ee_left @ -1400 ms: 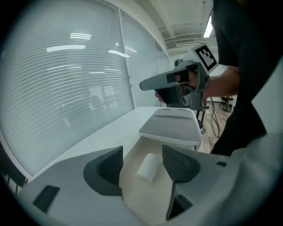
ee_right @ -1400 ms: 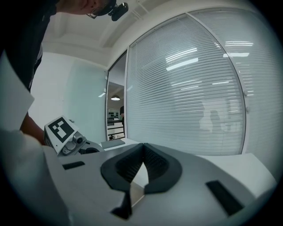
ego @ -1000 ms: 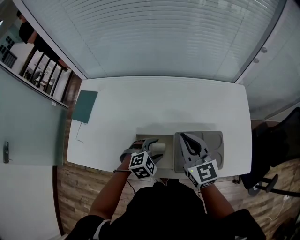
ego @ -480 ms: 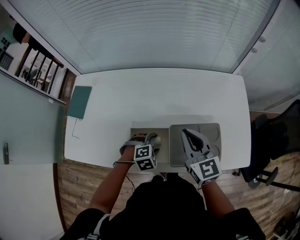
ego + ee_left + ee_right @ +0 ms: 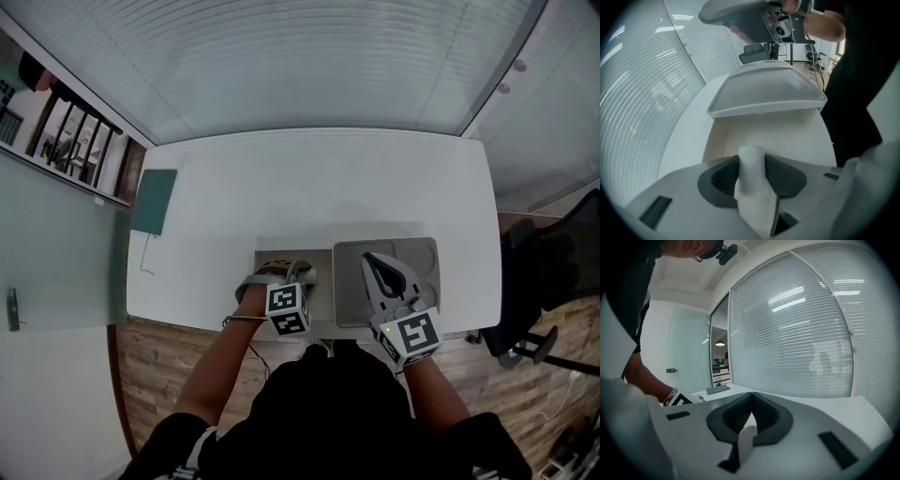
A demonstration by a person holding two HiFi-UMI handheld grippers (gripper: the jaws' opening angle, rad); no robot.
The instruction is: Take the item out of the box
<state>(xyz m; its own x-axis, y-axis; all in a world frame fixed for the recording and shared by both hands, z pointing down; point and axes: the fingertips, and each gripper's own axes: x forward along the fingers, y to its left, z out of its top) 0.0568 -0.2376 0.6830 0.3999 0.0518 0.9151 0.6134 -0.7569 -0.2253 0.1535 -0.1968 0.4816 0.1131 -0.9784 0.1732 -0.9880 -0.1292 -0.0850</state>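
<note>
A shallow beige box (image 5: 270, 259) lies open at the table's near edge; its inside (image 5: 797, 136) shows in the left gripper view. In it sits a soft white item (image 5: 752, 185), barely visible past the jaws (image 5: 307, 274). My left gripper (image 5: 296, 273) (image 5: 751, 164) reaches into the box; its jaws are closing and both pads touch the item. The grey lid (image 5: 417, 267) (image 5: 764, 93) lies right of the box. My right gripper (image 5: 372, 264) (image 5: 751, 401) rests over it, shut, with a thin pale strip (image 5: 744, 444), apparently the lid's edge, pinched between the jaws.
The white table (image 5: 309, 178) stretches toward a wall of blinds. A dark green pad (image 5: 153, 201) with a thin cable (image 5: 143, 261) lies at its left edge. A black office chair (image 5: 553, 281) stands off the right end.
The left gripper has dropped lower into the box and its jaws have narrowed around the white item. The right gripper stays over the lid. The head camera has shifted slightly.
</note>
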